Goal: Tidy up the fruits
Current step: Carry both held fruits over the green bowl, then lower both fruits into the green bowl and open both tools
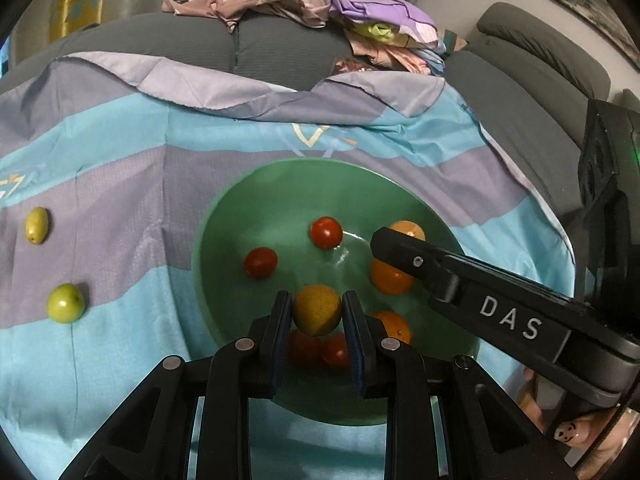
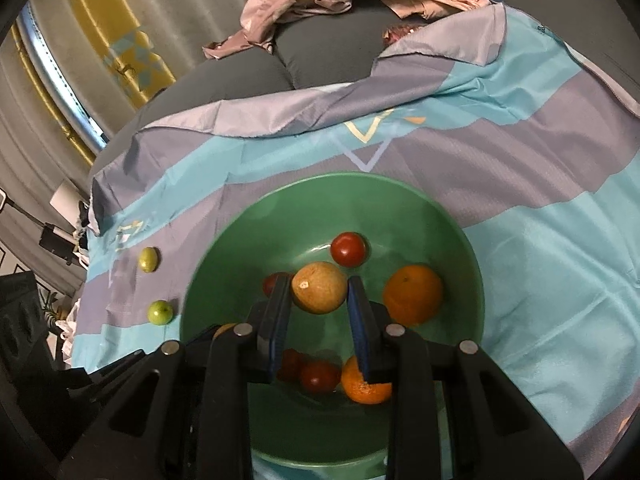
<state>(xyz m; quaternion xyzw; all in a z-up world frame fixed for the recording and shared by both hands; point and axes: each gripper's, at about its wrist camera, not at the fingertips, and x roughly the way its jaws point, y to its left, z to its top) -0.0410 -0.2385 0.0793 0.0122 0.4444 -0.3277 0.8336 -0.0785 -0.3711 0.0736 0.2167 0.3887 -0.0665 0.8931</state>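
While both claws hang over the bowl, read the moment like this:

Step in hand: you are carrying two fruits to the round green bowl (image 1: pixel 224 216), which sits on the striped blue-and-lilac cloth (image 1: pixel 120 184); both loads are above its inside, so I judge this the drop-off.

Left claw (image 1: pixel 317 314): pinching a yellow-green round fruit (image 1: pixel 317 310) between its blue pads.

Right claw (image 2: pixel 319 294): pinching a tan round fruit (image 2: pixel 319 288).

Already in the bowl: red tomatoes (image 1: pixel 326 232) and orange citrus fruits (image 2: pixel 413 294).

Left outside: two small green fruits (image 1: pixel 65 303) on the cloth, left of the bowl.

Next move: spread each claw over a bare patch of bowl, low enough that nothing bounces out.

Hard to make out: your claws cover the near fruits in the bowl; I cannot tell the count. The right claw's arm hides part of one orange in the left view.
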